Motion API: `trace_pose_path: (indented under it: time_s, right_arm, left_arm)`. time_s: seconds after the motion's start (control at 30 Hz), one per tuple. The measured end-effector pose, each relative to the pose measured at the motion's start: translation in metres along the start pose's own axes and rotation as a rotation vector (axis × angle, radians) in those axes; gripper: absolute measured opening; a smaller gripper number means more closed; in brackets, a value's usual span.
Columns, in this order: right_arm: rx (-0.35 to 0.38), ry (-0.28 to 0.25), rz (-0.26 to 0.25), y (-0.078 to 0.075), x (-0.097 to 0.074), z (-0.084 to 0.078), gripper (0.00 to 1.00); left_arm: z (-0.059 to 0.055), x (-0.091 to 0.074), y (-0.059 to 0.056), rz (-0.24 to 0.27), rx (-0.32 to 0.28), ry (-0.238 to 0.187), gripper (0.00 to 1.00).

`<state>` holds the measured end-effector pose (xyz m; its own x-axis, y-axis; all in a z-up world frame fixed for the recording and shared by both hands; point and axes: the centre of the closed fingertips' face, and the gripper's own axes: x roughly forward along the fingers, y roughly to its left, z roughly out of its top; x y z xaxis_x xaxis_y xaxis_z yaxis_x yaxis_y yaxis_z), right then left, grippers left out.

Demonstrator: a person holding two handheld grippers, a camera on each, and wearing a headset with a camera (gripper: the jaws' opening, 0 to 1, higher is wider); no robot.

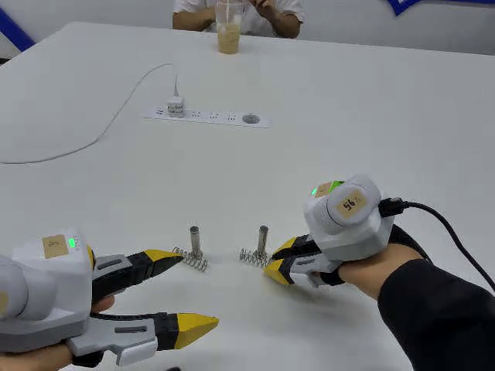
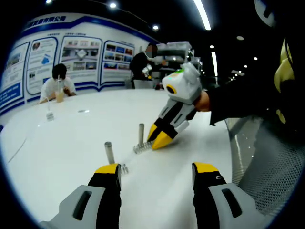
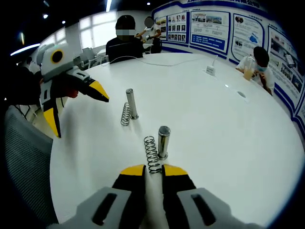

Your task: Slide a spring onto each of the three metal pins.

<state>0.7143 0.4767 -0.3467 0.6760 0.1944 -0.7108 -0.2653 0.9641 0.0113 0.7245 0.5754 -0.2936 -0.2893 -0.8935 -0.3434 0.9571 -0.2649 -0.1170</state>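
Observation:
Two short metal pins stand upright on the white table, one on the left (image 1: 195, 238) and one on the right (image 1: 263, 236). A small spring (image 1: 192, 260) lies against the left pin's foot. A second spring (image 1: 252, 256) lies by the right pin. My right gripper (image 1: 274, 270) is low on the table, its yellow-tipped jaws shut on the near end of that spring (image 3: 151, 151) beside the pin (image 3: 163, 140). My left gripper (image 1: 186, 294) hovers open, close to the left pin (image 2: 109, 151) and its spring (image 2: 124, 168), holding nothing.
A white power strip (image 1: 207, 116) with a plugged-in charger (image 1: 175, 104) and a trailing cable lies mid-table. A cup with a drink (image 1: 228, 27) stands at the far edge before a seated person. A mesh chair (image 2: 267, 157) is beside the table.

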Motion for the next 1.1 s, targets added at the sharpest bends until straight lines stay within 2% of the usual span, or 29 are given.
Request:
trace_pose_path:
  time_s: [0.37, 0.8, 1.1]
  right_arm:
    - [-0.003, 0.003, 0.002, 0.001, 0.001, -0.002, 0.12]
    - [-0.033, 0.028, 0.036, 0.02, -0.015, -0.002, 0.11]
    - [-0.071, 0.032, 0.069, 0.036, -0.03, 0.003, 0.11]
  left_arm:
    - [-0.001, 0.002, -0.001, -0.004, 0.002, 0.003, 0.61]
    - [0.0, 0.009, -0.01, -0.032, 0.017, 0.014, 0.6]
    - [0.0, 0.021, -0.019, -0.076, 0.069, 0.038, 0.58]
